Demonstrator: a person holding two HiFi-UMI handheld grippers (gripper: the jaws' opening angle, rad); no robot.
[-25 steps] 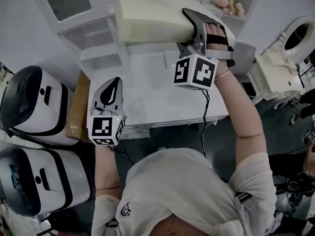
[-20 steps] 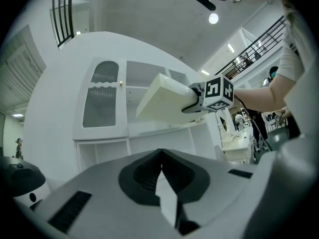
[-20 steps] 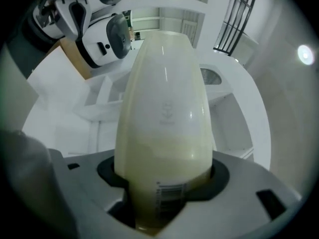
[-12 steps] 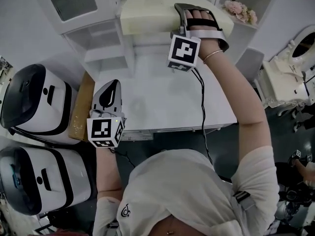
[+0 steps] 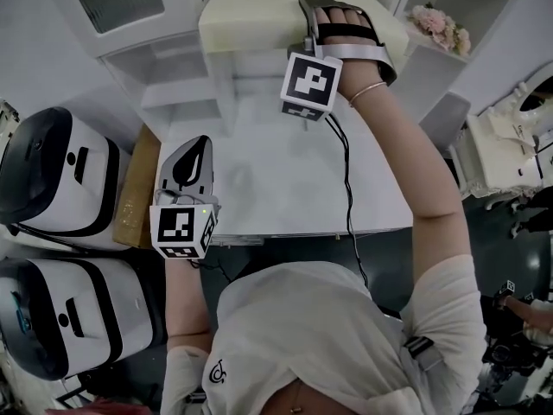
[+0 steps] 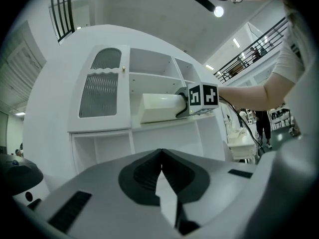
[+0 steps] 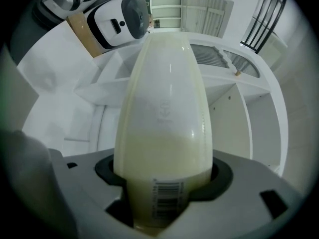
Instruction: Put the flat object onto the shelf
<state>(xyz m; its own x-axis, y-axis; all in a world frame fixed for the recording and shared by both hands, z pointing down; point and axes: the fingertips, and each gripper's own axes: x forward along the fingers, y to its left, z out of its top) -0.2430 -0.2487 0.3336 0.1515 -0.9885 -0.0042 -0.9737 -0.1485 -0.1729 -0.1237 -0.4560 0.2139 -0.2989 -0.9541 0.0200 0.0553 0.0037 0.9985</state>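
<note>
Flat object (image 5: 251,15) on the shelf (image 6: 149,127), clasped between the right gripper's (image 7: 163,176) jaws, just now easing apart.

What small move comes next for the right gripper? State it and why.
Probably open the right gripper fully to let go: its jaws have just been opening, with the cream flat object between them, apparently resting on the shelf.

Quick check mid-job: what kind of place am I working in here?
Probably a big indoor hall staged like a home, not a real one: a white shelf unit and table, a railed upper walkway under a high ceiling, and bulky white-and-black machines beside the table.
</note>
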